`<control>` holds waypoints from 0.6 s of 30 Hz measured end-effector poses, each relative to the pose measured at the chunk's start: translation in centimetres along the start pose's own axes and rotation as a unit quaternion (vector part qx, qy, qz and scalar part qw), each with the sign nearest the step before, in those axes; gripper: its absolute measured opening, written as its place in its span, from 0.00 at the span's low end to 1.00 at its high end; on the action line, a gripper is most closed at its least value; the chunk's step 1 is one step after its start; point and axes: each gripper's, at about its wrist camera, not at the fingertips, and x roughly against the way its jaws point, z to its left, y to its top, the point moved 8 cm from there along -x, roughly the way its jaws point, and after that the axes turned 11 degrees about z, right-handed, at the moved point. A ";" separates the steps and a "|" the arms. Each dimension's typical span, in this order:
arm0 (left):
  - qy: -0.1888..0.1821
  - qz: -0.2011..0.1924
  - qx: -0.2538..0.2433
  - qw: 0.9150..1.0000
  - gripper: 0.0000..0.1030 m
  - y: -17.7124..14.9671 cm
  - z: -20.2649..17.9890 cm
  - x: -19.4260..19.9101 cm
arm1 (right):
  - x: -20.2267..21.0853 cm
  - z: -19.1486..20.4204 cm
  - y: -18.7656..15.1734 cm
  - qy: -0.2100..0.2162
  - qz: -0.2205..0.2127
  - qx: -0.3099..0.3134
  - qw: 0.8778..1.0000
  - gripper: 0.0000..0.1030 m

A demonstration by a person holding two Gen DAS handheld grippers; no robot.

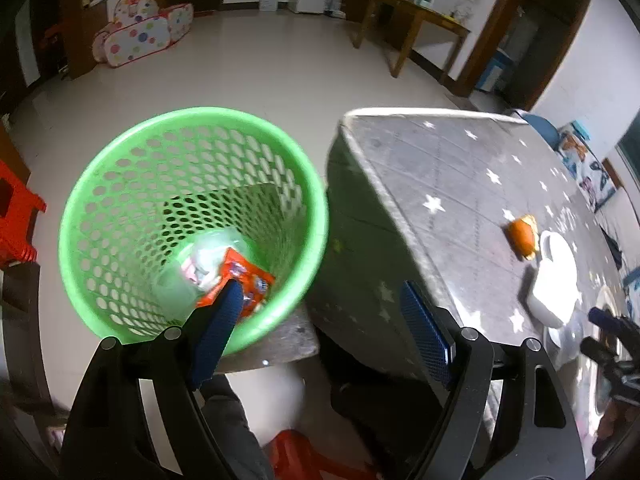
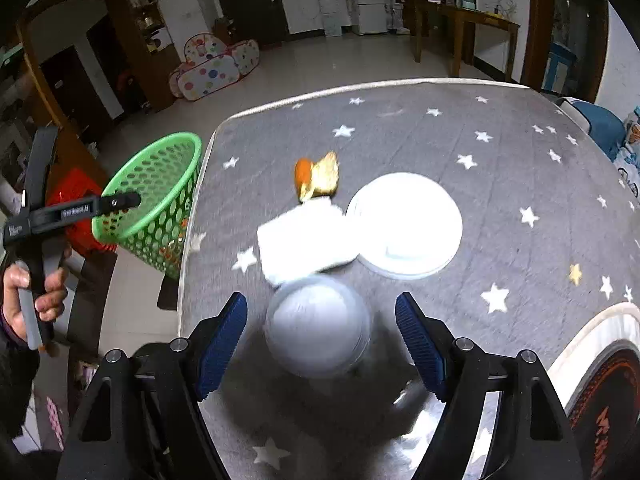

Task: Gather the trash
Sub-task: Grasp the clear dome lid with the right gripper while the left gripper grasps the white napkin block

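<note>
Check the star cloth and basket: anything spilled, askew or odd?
Nothing spilled. Litter lies on the cloth: a peel, a crumpled tissue, a white lid and a clear cup. The green basket stands upright, wrappers inside.

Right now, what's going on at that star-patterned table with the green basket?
A person is clearing trash with a hand-held tool in each hand. The left tool is open by the green basket, which already holds an orange wrapper and pale crumpled trash. The right tool is open with a clear plastic cup between its fingers, not gripped. Still on the star-patterned cloth: a white napkin, a round white lid and an orange peel.
</note>
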 end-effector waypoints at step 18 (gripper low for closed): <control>-0.018 0.019 -0.036 0.999 0.82 -1.8 -5.9 -0.3 | -2.4 0.2 0.1 -0.008 -0.004 0.009 1.000 0.69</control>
